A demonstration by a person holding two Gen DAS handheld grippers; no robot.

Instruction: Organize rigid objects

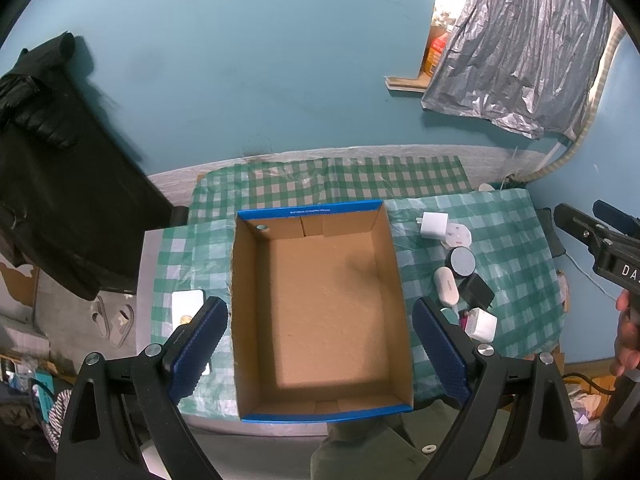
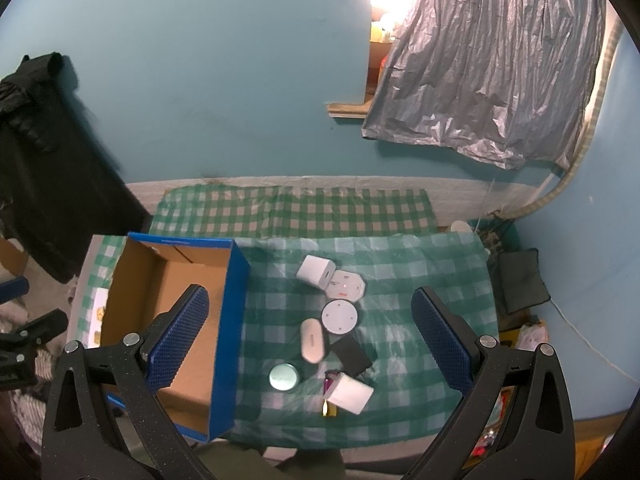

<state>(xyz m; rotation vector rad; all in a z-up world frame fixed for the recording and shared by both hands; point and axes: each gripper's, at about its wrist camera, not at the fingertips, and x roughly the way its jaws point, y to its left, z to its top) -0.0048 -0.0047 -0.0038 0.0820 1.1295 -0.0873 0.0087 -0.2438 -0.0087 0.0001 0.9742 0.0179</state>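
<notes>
Left tool [image 1: 320,354]: jaws wide apart, nothing between the pads, pointing forward and down. Right tool [image 2: 320,350]: same, jaws spread wide and bare. In the left wrist view the right tool shows at 3 o'clock, the person's hand [image 1: 626,332] gripping its handle.

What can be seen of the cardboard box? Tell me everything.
The cardboard box is an open, lidless rectangular tray, like a shoebox: plain brown card inside, blue outer walls and rim, faint small print on the far rim. A round hole pierces its far left corner. It is empty and sits upright on the green checked tablecloth, left of the cluster of small gadgets, with none touching it. Neither the left gripper nor the right gripper touches it; both hover open.
</notes>
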